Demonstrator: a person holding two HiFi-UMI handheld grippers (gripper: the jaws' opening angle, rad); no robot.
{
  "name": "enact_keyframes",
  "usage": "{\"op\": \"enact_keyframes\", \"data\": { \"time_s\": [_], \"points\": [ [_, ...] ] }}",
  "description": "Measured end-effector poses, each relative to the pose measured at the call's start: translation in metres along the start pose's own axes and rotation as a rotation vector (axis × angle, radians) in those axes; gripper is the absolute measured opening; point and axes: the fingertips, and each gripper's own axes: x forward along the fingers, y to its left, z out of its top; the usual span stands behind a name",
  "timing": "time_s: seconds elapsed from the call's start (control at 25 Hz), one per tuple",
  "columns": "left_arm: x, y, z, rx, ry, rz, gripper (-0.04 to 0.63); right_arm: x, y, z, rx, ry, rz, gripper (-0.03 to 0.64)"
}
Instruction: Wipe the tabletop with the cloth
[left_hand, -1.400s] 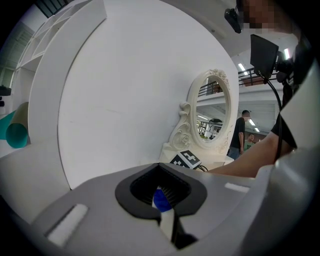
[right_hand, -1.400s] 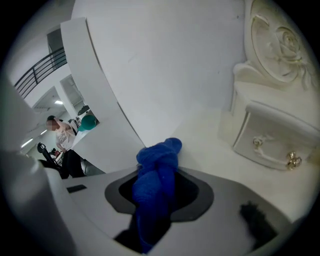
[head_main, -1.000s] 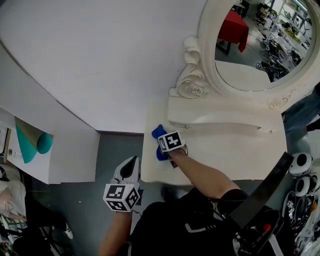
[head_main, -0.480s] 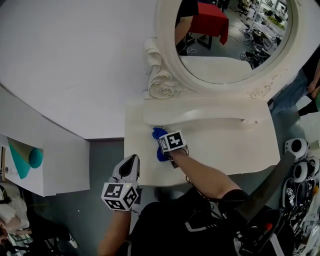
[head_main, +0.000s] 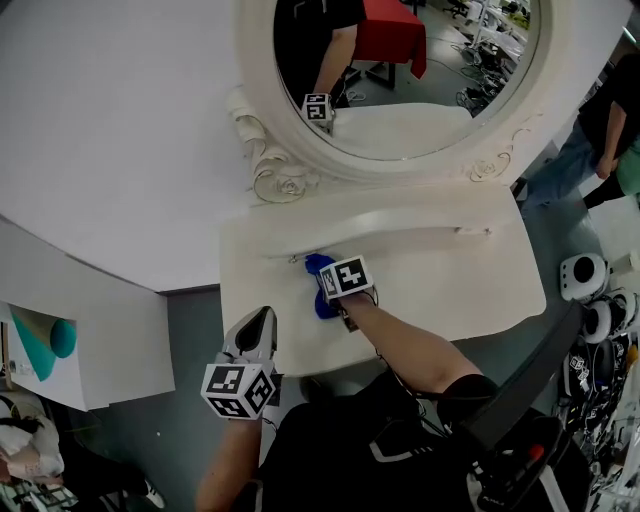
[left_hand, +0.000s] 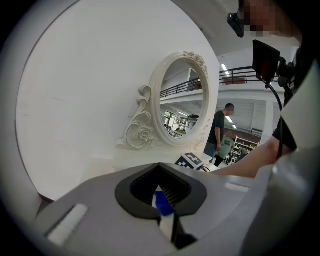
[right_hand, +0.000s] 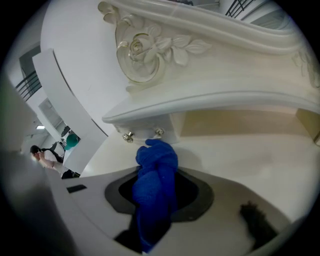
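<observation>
A bunched blue cloth (head_main: 318, 270) lies on the white tabletop (head_main: 450, 285), just in front of the raised shelf under the mirror. My right gripper (head_main: 326, 292) is shut on the blue cloth and presses it to the surface left of the table's middle. In the right gripper view the cloth (right_hand: 156, 175) sticks out past the right gripper (right_hand: 152, 212) toward two small metal knobs (right_hand: 128, 136). My left gripper (head_main: 260, 326) hangs off the table's front left corner, shut and holding nothing. In the left gripper view, a blue sliver shows past the left gripper (left_hand: 163, 205).
An oval mirror (head_main: 400, 80) in a carved white frame stands at the table's back, above a low shelf (head_main: 380, 225). A white wall panel (head_main: 110, 330) stands at left. Round grey devices (head_main: 585, 275) sit on the floor at right, and a person (head_main: 600, 120) stands beyond.
The right gripper has carried the blue cloth from the table's left edge toward the right along the tabletop. The view has tilted up to show more of the mirror. The left gripper has barely moved.
</observation>
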Motion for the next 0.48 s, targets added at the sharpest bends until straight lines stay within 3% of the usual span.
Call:
{"op": "enact_keyframes", "data": {
  "time_s": [0.48],
  "points": [
    [0.056, -0.064, 0.006, 0.028, 0.027, -0.062, 0.008, -0.048, -0.094, -0.011, 0.099, -0.010, -0.060, 0.132]
  ]
}}
